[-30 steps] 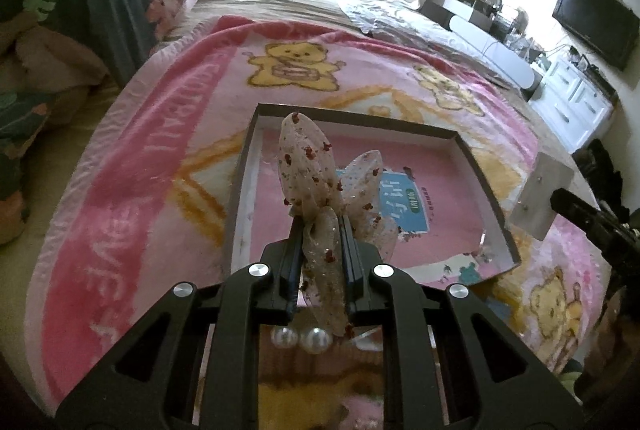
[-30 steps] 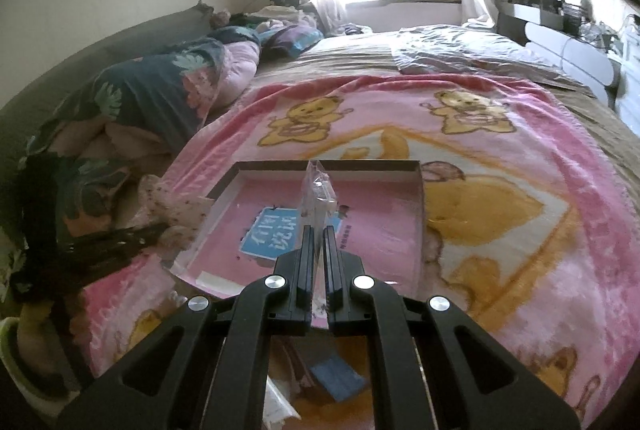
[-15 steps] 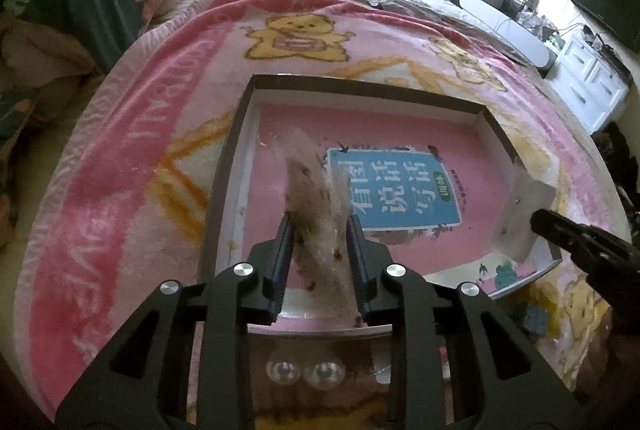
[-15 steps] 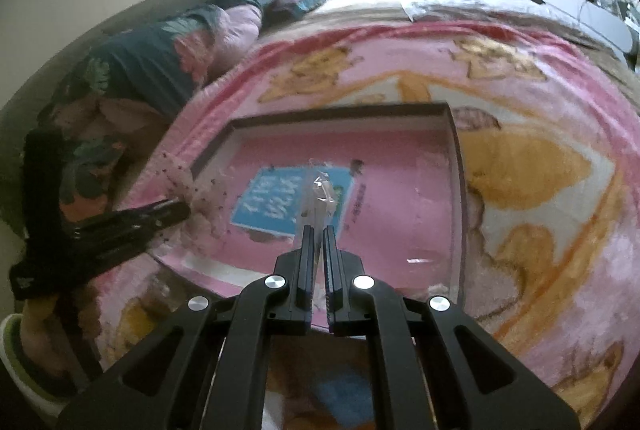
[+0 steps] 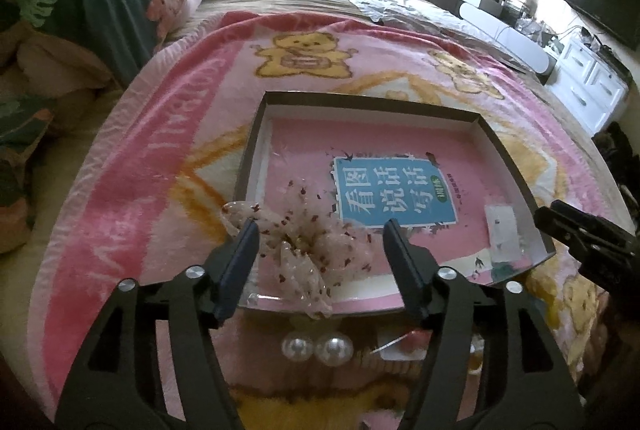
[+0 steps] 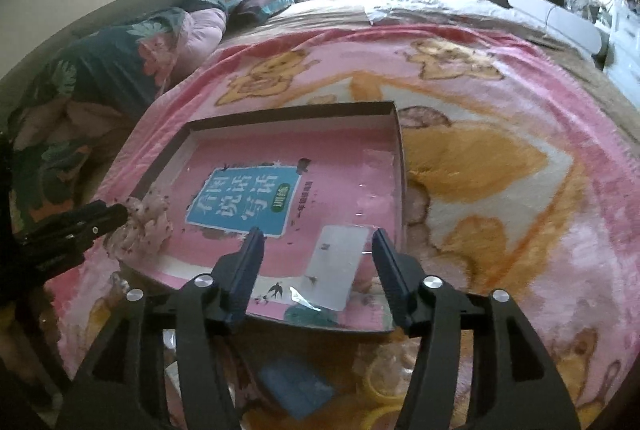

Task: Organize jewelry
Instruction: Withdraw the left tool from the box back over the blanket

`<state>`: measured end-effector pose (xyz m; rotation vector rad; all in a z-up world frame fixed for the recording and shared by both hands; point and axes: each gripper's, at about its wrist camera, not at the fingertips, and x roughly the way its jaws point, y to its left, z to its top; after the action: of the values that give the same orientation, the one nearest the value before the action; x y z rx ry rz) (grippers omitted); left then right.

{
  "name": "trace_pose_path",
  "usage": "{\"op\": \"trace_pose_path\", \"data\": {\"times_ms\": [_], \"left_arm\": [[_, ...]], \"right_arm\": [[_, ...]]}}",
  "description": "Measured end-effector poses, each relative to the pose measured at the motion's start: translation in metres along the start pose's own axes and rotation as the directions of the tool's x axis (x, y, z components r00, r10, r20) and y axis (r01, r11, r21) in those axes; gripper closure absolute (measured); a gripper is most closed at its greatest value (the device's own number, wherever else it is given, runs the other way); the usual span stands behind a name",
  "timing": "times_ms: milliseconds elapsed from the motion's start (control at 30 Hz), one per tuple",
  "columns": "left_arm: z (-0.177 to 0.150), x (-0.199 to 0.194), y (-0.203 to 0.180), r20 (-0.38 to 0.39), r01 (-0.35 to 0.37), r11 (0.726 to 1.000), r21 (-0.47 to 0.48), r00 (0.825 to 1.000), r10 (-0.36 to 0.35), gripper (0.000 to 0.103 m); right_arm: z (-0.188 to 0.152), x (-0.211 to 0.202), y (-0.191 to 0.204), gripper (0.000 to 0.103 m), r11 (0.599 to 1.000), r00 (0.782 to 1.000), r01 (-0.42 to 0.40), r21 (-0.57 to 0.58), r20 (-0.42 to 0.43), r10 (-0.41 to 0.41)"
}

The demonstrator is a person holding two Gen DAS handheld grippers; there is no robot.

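A shallow dark-rimmed box [image 5: 372, 99] with a pink floor lies on the bed; it also shows in the right wrist view [image 6: 400, 134]. A sheer bow hair clip with red specks [image 5: 304, 242] lies in its near left corner, between the fingers of my open left gripper [image 5: 320, 242]; it also shows in the right wrist view [image 6: 144, 226]. A small clear packet on a white card [image 6: 340, 266] lies in the near right corner, between the fingers of my open right gripper [image 6: 316, 254]; it also shows in the left wrist view [image 5: 502, 230].
A blue label [image 5: 392, 192] is printed on the box floor. Two pearls [image 5: 318, 349] and a small packet [image 5: 404, 344] lie on the pink bear blanket [image 5: 168, 166] near me. A blue card [image 6: 294, 388] and yellow rings [image 6: 384, 386] lie by the right gripper. Folded quilts [image 5: 100, 2] sit left.
Both grippers have lowered to the box and opened. The bow clip left the left gripper and lies in the box. The packet left the right gripper and lies in the box.
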<state>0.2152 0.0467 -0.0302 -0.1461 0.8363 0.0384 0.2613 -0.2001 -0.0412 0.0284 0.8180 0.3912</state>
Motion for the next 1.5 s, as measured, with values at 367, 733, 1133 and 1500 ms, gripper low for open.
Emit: {"op": "trace_pose_path", "data": {"times_ms": [367,733,1133,1500], "left_arm": [[-0.003,-0.044,-0.008,0.063,0.006,1.0,0.018,0.998,-0.007,0.022],[-0.016,-0.094,-0.018,0.126,0.023,0.999,0.04,0.992,-0.028,0.011],[-0.038,-0.129,-0.017,0.152,0.032,0.998,0.045,0.988,-0.038,0.01],[-0.063,-0.136,-0.01,0.122,0.023,0.999,0.034,0.992,-0.027,0.01]], "right_arm": [[-0.006,-0.059,0.012,0.009,0.999,0.994,0.031,-0.044,0.11,-0.026],[-0.021,-0.11,0.014,0.006,0.999,0.985,0.033,-0.033,0.169,-0.027],[-0.044,-0.144,0.03,0.005,0.991,0.978,0.096,-0.09,0.196,-0.077],[-0.068,-0.156,0.05,0.005,0.97,0.972,0.162,-0.183,0.197,-0.125]]}}
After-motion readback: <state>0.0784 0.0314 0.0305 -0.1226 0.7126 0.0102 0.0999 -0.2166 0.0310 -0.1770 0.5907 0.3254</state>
